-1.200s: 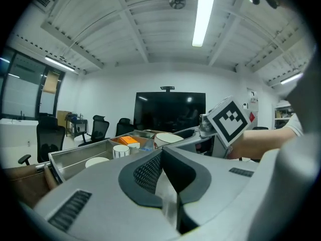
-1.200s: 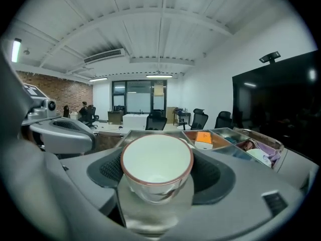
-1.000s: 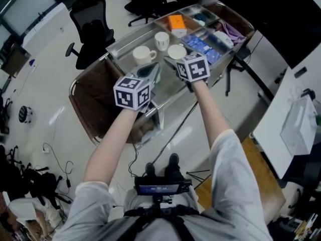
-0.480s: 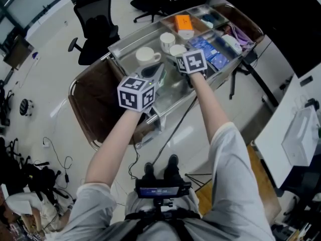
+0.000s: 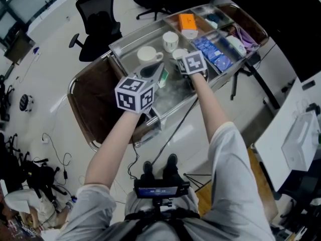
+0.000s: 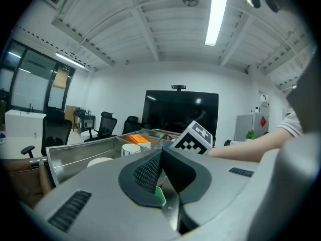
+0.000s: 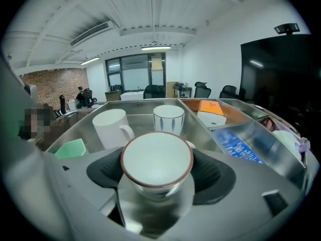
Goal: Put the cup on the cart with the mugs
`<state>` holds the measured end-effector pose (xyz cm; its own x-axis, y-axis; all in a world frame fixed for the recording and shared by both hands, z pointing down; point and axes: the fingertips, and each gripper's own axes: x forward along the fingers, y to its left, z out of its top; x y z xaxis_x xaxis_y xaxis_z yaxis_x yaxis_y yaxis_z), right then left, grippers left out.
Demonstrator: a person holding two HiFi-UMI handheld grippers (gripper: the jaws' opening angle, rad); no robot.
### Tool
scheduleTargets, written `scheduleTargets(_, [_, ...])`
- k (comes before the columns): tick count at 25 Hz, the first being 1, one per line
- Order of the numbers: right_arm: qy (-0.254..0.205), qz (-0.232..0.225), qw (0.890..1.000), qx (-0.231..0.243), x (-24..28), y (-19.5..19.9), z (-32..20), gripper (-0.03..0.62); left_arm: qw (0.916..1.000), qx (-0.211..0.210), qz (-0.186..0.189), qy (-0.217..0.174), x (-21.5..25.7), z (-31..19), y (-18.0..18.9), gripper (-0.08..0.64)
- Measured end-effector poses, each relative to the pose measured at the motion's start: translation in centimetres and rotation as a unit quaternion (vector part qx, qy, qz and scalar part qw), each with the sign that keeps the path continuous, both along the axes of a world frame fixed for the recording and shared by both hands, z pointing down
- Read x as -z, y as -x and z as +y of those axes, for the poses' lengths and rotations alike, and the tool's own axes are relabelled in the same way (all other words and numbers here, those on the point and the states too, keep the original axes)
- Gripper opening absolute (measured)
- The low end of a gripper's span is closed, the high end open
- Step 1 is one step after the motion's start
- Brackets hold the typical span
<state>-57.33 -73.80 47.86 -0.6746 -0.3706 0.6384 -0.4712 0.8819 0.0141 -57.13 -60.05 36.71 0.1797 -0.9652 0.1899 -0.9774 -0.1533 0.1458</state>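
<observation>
The cup [image 7: 156, 154] (white, brown-rimmed) stands mouth-up between the jaws of the right hand-held gripper [image 7: 158, 173], whose pads press its sides, so it is gripped and carried level; it is over the near part of the cart [image 5: 135, 34], though whether its base touches the tray yet I cannot tell; holding it upright seems meant to land it on its base beside the others. Just beyond it, in the same steel compartment, stand a white mug [image 7: 110, 127] and a striped mug [image 7: 168, 118]; a green thing [image 7: 70, 148] lies at that compartment's left; the compartments to the right hold an orange box [image 7: 213, 107] and blue packets [image 7: 239, 147]. The left hand-held gripper [image 6: 161, 172] hovers at the cart's near edge, jaws closed on nothing — probably kept out of the way.
</observation>
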Motion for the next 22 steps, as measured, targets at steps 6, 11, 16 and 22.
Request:
scheduleTargets(6, [0.005,-0.005,1.0,-0.002,-0.29,0.04,-0.02,0.407,1.0,0.002,0.006,0.001,-0.37,-0.23,0.1,0.004])
scheduleTargets(11, [0.009,-0.007,1.0,-0.004,-0.42,-0.12,-0.08,0.425,1.0,-0.003,0.009,0.004,-0.53,-0.48,-0.04,0.003])
scheduleTargets(16, [0.008,-0.016,1.0,-0.001,-0.35,-0.04,-0.02,0.465,0.9999,-0.005,0.01,0.006,-0.74,-0.58,-0.06,0.003])
scheduleTargets(22, [0.001,-0.026,1.0,-0.006,0.49,-0.38,0.23,0.465,0.9999,-0.006,0.009,0.006,-0.8,-0.15,-0.06,0.004])
